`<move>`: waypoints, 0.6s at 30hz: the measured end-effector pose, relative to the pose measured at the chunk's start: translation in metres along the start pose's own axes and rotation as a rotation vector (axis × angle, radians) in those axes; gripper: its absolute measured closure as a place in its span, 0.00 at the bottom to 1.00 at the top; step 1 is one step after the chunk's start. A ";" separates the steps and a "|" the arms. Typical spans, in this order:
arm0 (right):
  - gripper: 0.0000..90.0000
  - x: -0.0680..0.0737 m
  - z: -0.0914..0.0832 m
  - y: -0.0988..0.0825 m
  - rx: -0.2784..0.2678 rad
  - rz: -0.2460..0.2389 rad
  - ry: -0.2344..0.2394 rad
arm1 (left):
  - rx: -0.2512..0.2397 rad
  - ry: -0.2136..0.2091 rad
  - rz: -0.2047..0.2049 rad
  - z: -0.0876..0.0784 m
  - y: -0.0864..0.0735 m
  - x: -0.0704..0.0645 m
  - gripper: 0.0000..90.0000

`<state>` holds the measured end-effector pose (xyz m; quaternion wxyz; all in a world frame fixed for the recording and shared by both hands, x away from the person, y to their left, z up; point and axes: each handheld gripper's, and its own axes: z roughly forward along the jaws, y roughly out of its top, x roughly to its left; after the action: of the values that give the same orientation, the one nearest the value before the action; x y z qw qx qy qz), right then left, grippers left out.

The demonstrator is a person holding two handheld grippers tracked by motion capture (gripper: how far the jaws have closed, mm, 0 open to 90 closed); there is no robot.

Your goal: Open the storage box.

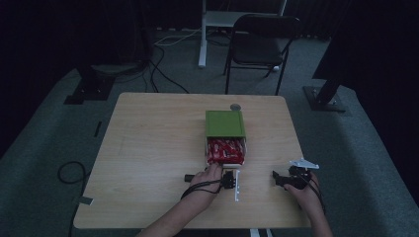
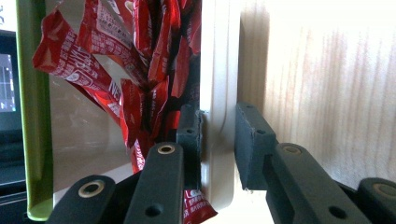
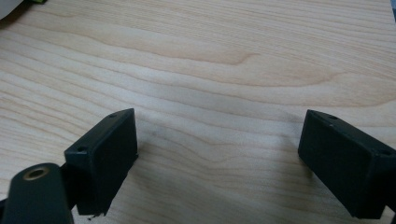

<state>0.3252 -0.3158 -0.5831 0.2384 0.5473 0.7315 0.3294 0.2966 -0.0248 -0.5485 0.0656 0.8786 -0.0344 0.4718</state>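
two grippers in view. left gripper (image 2: 217, 140) clamps white drawer front (image 2: 218, 84), near-centre of table (image 1: 148, 148), under green box (image 1: 225, 123). right gripper (image 3: 217, 163) wide, empty, idle at right. risk: thin-wall grip slips on pull; red packets (image 2: 140, 60) snag, spill.

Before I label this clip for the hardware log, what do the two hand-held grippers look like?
Both are black. The left gripper trails a black cable that loops over the hand; its jaws end in blocky dark pads on arms with brass-ringed pivot holes. The right gripper carries a pale three-cornered plate on top and has the same rectangular black pads. The forearms are bare, without sleeves.
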 end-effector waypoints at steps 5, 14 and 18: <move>0.13 0.000 0.000 0.000 0.000 0.000 0.000 | -0.001 -0.001 0.008 -0.004 0.001 -0.003 0.83; 0.13 0.000 0.000 0.000 0.000 0.000 0.000 | -0.015 -0.037 0.001 -0.011 0.002 -0.011 0.84; 0.13 0.000 0.000 0.000 0.000 0.000 0.000 | -0.024 -0.054 -0.013 -0.016 0.002 -0.012 0.84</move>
<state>0.3252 -0.3158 -0.5831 0.2384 0.5473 0.7316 0.3293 0.2761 -0.0245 -0.5499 0.0782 0.8903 -0.0361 0.4472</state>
